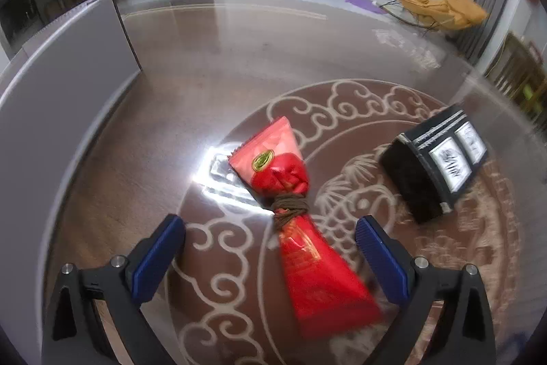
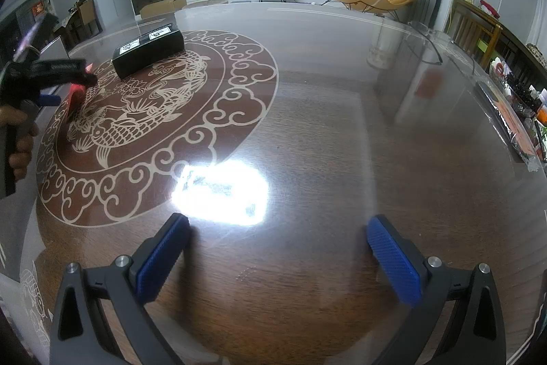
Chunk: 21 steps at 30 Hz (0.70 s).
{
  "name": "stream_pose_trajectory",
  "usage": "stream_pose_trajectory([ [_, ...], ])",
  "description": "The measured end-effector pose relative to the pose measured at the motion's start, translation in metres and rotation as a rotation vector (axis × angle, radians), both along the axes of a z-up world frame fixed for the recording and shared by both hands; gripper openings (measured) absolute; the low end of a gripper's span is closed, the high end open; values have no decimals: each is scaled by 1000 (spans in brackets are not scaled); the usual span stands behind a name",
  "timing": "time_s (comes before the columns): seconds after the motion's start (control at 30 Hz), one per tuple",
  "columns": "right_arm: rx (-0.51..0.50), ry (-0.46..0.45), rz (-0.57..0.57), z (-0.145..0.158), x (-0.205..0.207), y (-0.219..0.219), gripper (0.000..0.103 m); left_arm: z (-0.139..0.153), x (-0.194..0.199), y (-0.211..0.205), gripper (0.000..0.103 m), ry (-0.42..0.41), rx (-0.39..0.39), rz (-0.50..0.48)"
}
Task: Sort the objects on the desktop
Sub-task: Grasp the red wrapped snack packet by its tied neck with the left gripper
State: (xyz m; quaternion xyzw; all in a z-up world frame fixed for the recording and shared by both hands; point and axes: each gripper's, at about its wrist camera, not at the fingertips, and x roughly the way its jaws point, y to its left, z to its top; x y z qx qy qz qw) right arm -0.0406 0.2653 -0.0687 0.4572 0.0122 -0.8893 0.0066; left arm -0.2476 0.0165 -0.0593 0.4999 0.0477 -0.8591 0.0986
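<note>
The left gripper [image 1: 270, 248], with its blue ribbed pads on black arms, has its jaws spread wide on either side of a red foil packet tied at the waist with brown cord [image 1: 290, 221]. Neither pad touches the packet. The packet lies flat on the round brown mat with a cream fish-and-cloud pattern [image 1: 342, 112], near its middle. The black rectangular box with two white labels [image 1: 434, 159] rests on the same mat, toward its right rim and apart from the packet. An upright grey panel [image 1: 61, 64] stands off the mat's left side. The right gripper [image 2: 278, 248] hovers over bare glossy wood tabletop [image 2: 342, 132] just off the mat's right edge, jaws wide open and empty, beside a bright glare patch.
</note>
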Motion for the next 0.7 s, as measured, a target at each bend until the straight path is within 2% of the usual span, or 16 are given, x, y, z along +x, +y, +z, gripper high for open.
stream_pose_trajectory([
  [0.2, 0, 0, 0, 0, 0, 0, 103, 0, 3, -2, 103, 34, 5, -45],
  [0.63, 0, 1, -1, 0, -1, 0, 103, 1, 4, -5, 102, 29, 2, -118],
  [0.67, 0, 1, -1, -1, -1, 0, 103, 3, 7, -5, 87, 43, -1, -119],
  [0.7, 0, 1, -1, -1, -1, 0, 103, 6, 12, -4, 63, 66, -6, -123],
])
